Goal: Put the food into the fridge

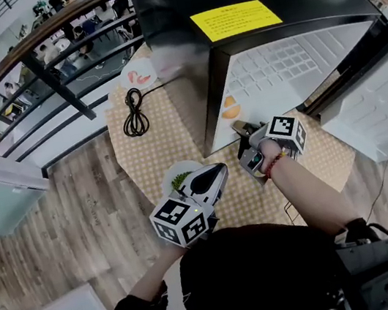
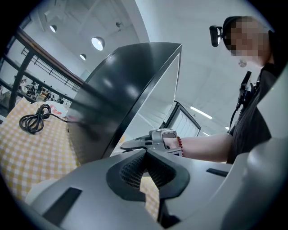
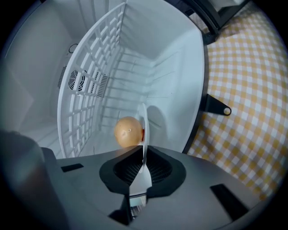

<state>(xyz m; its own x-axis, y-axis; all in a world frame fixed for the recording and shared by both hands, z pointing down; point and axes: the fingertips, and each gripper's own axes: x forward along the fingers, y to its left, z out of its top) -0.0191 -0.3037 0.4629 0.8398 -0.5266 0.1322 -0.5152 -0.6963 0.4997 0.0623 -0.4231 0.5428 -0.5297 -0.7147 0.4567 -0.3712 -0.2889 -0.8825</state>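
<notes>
The right hand-held gripper (image 3: 144, 155) is clamped on the rim of a white plate (image 3: 144, 126), seen edge-on inside the open fridge (image 3: 175, 63). A round orange food (image 3: 128, 131) lies at the plate's 9 o'clock side. The left hand-held gripper (image 2: 146, 152) is closed and empty above the table (image 2: 27, 152), at the fridge's 7 o'clock in the head view.

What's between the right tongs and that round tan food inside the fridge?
A thin white plate, edge-on in the right gripper view. The right tongs are shut on its rim, and the round tan food sits against it.
</notes>
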